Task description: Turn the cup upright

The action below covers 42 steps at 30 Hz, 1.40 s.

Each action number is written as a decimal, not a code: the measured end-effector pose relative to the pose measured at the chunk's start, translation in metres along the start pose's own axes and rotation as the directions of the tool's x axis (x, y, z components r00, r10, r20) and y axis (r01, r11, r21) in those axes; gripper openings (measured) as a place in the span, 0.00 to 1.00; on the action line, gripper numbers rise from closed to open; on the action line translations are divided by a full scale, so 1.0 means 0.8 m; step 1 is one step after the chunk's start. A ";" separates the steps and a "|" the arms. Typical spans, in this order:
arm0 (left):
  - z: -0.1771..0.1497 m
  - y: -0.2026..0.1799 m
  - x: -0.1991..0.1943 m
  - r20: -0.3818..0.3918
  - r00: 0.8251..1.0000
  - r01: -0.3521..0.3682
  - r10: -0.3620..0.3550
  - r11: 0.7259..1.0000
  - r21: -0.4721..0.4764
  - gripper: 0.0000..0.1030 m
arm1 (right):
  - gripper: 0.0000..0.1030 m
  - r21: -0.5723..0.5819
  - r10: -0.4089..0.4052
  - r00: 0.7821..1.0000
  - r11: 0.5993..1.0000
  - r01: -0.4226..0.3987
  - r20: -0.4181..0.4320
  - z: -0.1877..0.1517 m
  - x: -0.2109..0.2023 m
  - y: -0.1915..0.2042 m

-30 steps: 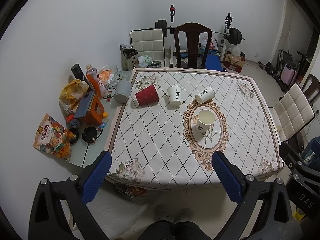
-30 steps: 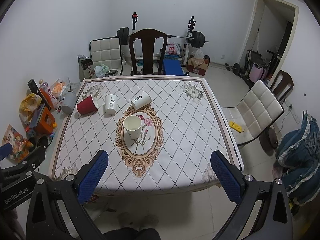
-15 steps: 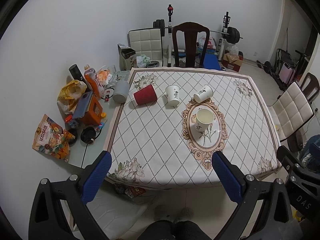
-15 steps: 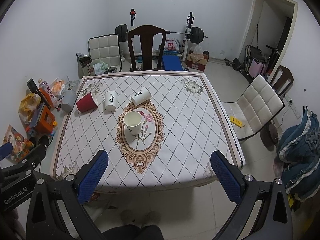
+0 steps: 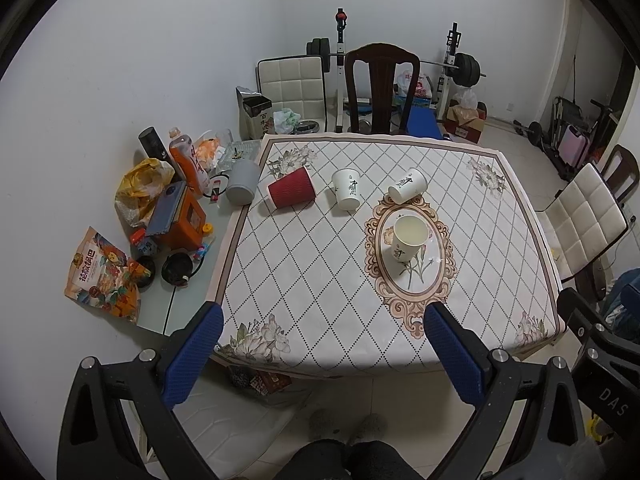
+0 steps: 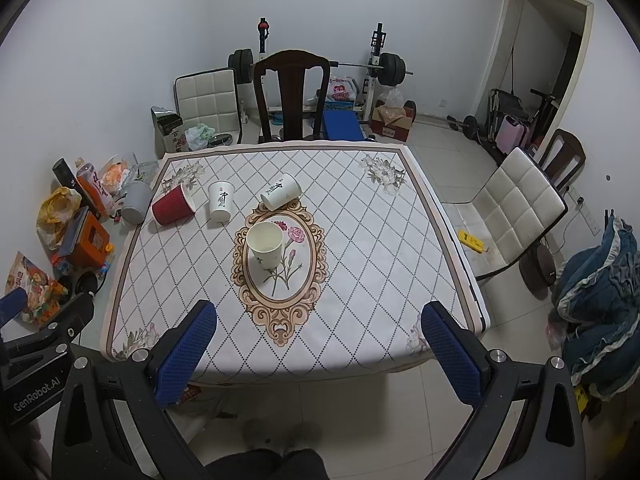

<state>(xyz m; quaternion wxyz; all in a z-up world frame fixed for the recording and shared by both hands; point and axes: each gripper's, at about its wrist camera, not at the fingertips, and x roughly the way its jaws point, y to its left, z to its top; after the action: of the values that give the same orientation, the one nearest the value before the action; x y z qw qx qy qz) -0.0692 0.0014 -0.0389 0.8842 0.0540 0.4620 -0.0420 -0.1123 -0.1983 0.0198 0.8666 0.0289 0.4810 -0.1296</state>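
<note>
Several paper cups sit on a table [image 5: 304, 280] with a diamond-patterned cloth. A red cup [image 5: 291, 193] [image 6: 173, 209] lies on its side at the far left. A white cup [image 5: 347, 189] [image 6: 221, 201] stands upside down beside it. Another white cup [image 5: 407, 185] [image 6: 281, 191] lies on its side further right. A white cup [image 5: 409, 237] [image 6: 265, 243] stands upright on the oval floral motif. My left gripper [image 5: 322, 358] and right gripper [image 6: 320, 354] are both open and empty, held back before the table's near edge, far from the cups.
A dark wooden chair [image 5: 381, 84] stands at the table's far side, with weight equipment behind it. White padded chairs [image 6: 516, 208] stand to the right. A cluttered side surface at the left holds a grey cup [image 5: 241, 187], bottles, an orange box [image 5: 185, 220] and snack bags.
Both grippers have drawn back and up a little from the table, so the table and cups look slightly smaller. The cups have not moved.
</note>
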 end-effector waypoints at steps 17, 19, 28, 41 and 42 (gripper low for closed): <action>-0.001 0.000 -0.001 0.002 1.000 0.005 -0.005 1.000 0.003 0.99 | 1.00 0.001 -0.005 1.000 1.000 0.005 0.006 0.000 -0.003 0.001; 0.000 0.001 -0.001 0.002 1.000 0.005 -0.005 1.000 0.002 0.99 | 1.00 0.004 -0.005 1.000 1.000 0.005 0.008 0.002 -0.004 0.000; 0.012 0.001 -0.003 0.009 1.000 0.009 -0.009 1.000 0.005 0.99 | 1.00 0.005 -0.005 1.000 1.000 0.005 0.010 0.007 -0.007 -0.002; 0.018 0.003 -0.004 0.013 1.000 0.013 -0.013 1.000 0.011 0.99 | 1.00 0.007 -0.005 1.000 1.000 0.005 0.010 0.010 -0.008 -0.004; 0.017 0.003 -0.004 0.014 1.000 0.012 -0.012 1.000 0.010 0.99 | 1.00 0.008 -0.004 1.000 1.000 0.003 0.010 0.009 -0.008 -0.005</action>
<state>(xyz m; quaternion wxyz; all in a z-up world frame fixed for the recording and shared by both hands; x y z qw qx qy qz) -0.0594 0.0022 -0.0286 0.8869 0.0554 0.4559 -0.0501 -0.1105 -0.2019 0.0292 0.8686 0.0310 0.4762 -0.1333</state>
